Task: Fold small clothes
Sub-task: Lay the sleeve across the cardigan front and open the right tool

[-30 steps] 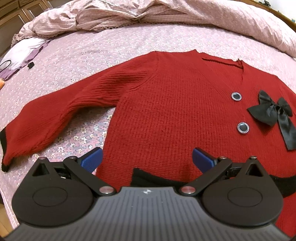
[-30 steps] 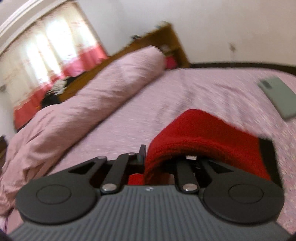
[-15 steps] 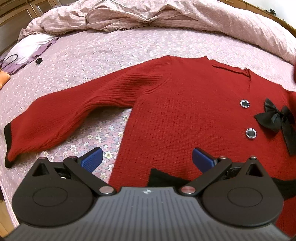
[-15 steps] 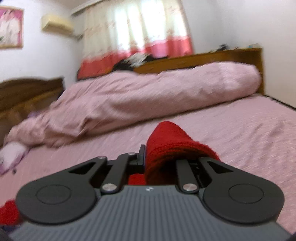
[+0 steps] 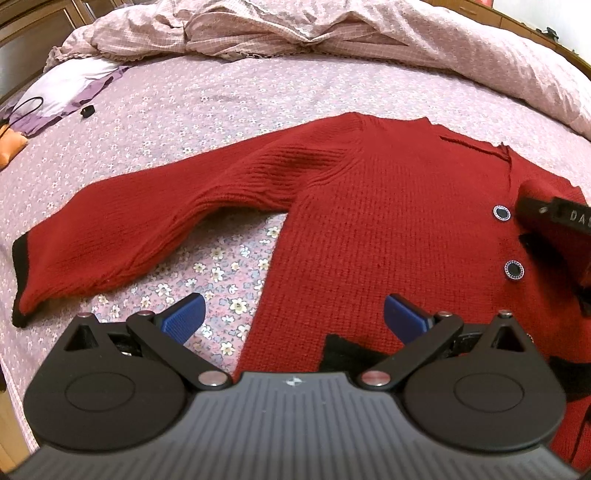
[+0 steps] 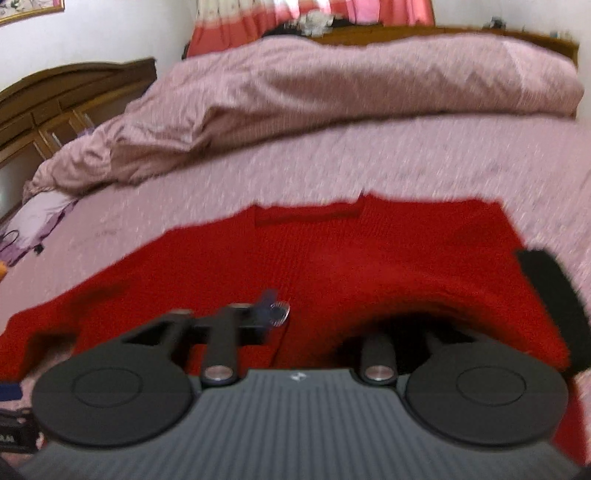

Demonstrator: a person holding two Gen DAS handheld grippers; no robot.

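Red cardigan lies flat on floral bedsheet, one sleeve stretched out sideways. Left gripper hovers over the hem, fingers spread, empty. Right gripper clenched on the other sleeve, draped over the cardigan body.

Red knit cardigan lies flat on the bed, one sleeve outstretched.

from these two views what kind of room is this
Most likely a bedroom at home. A red cardigan lies spread on a flowered bedsheet, a bunched pink quilt sits behind it, and a wooden headboard and curtains stand beyond.
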